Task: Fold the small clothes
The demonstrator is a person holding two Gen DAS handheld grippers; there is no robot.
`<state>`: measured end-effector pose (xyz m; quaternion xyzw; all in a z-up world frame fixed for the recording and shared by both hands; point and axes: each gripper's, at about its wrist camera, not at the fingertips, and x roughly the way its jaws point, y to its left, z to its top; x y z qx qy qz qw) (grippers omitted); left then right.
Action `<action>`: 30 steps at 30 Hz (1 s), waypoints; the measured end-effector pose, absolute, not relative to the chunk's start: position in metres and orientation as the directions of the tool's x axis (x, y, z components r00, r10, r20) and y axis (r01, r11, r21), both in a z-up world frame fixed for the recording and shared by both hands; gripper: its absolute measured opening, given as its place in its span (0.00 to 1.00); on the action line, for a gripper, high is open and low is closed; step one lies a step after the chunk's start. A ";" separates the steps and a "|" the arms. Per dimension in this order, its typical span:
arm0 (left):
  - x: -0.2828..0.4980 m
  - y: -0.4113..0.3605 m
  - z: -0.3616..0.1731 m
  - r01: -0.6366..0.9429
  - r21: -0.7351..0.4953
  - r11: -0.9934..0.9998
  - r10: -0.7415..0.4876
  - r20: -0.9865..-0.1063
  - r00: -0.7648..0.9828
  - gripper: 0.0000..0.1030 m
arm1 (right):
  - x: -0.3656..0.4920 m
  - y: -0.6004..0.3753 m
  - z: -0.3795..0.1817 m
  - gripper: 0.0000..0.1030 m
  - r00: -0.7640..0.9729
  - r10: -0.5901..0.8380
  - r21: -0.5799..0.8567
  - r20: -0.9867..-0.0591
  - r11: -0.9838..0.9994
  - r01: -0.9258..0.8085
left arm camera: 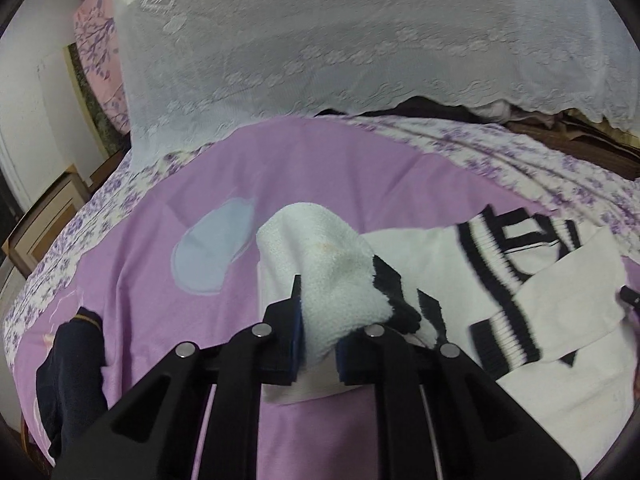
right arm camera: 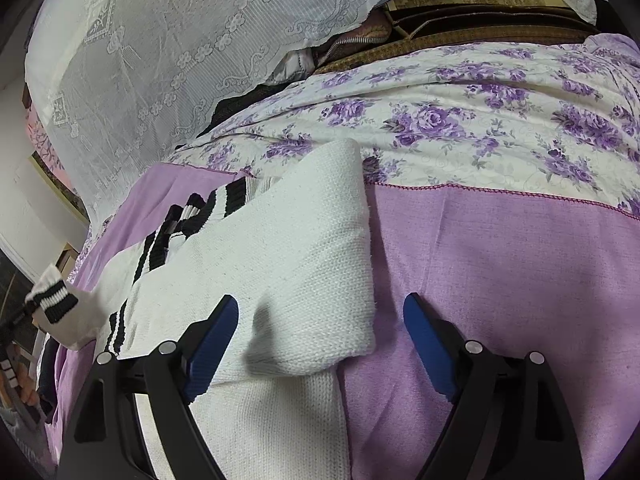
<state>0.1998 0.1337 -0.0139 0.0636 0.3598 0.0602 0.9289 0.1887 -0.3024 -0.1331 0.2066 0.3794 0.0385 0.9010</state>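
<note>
So the white knit sweater (left arm camera: 420,248) with the black stripes is spread out on the lilac bedspread (left arm camera: 168,280), which sits on top of a purple floral sheet (right arm camera: 460,120) on the bed. The left gripper (left arm camera: 316,320) has its jaws clamped tight on a fluffy white bit of the sweater, looks like a sleeve end or corner with a black edge, and that bit is lifted up off the bed and bunched between the blue pads (left arm camera: 294,312). In the right wrist view you can spot that same raised striped cuff (right arm camera: 54,300) way over on the left. The right gripper (right arm camera: 320,316) is a different story: its jaws are wide apart and gripping nothing, hanging just above the sweater. A folded-over white sleeve (right arm camera: 320,240) runs up between them, with its lower edge sitting right in the gap, closer to the left pad than the right one, which is over bare lilac fabric. There's also a dark navy garment (left arm camera: 72,360) lying at the left side of the bedspread, a pale blue oval patch (left arm camera: 216,248) on the cover, and a white lace cloth (left arm camera: 360,40) draped at the back.
</note>
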 end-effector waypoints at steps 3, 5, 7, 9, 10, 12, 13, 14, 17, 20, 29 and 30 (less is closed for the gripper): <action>0.204 0.103 0.001 -0.032 0.146 0.989 0.121 -0.656 0.745 0.11 | 0.189 -0.303 -0.133 0.83 0.709 0.227 0.402 -0.668 0.912 0.087; 0.207 0.087 0.008 -0.009 0.138 0.990 0.098 -0.654 0.750 0.11 | 0.189 -0.303 -0.133 0.83 0.710 0.229 0.406 -0.665 0.910 0.087; 0.209 0.069 0.014 0.015 0.127 0.992 0.072 -0.651 0.755 0.11 | 0.187 -0.304 -0.132 0.82 0.715 0.232 0.415 -0.660 0.905 0.090; 0.210 0.053 0.018 0.038 0.120 0.992 0.050 -0.650 0.758 0.11 | 0.185 -0.306 -0.130 0.82 0.719 0.234 0.425 -0.654 0.900 0.094; 0.211 0.041 0.020 0.054 0.115 0.992 0.034 -0.650 0.759 0.11 | 0.185 -0.307 -0.129 0.82 0.721 0.236 0.432 -0.651 0.897 0.096; 0.212 0.025 0.022 0.076 0.105 0.992 0.011 -0.651 0.759 0.11 | 0.182 -0.307 -0.126 0.83 0.725 0.253 0.454 -0.640 0.886 0.091; 0.212 0.016 0.023 0.088 0.099 0.991 -0.002 -0.651 0.759 0.11 | 0.181 -0.306 -0.125 0.83 0.726 0.265 0.464 -0.634 0.882 0.084; 0.213 0.007 0.023 0.100 0.091 0.991 -0.017 -0.651 0.759 0.11 | 0.180 -0.305 -0.124 0.83 0.727 0.278 0.474 -0.628 0.877 0.074; 0.213 -0.019 0.021 0.137 0.064 0.989 -0.062 -0.653 0.755 0.11 | 0.177 -0.302 -0.120 0.83 0.728 0.321 0.511 -0.606 0.858 0.047; 0.213 -0.038 0.017 0.160 0.034 0.986 -0.099 -0.656 0.748 0.11 | 0.175 -0.308 -0.118 0.83 0.736 0.362 0.573 -0.572 0.818 0.043; 0.221 -0.099 -0.043 0.207 0.014 0.978 -0.131 -0.732 0.669 0.17 | 0.166 -0.348 -0.114 0.83 0.780 0.484 0.807 -0.397 0.589 0.045; 0.224 -0.105 -0.059 0.209 0.011 0.978 -0.129 -0.755 0.643 0.17 | 0.165 -0.347 -0.112 0.83 0.780 0.492 0.811 -0.388 0.583 0.036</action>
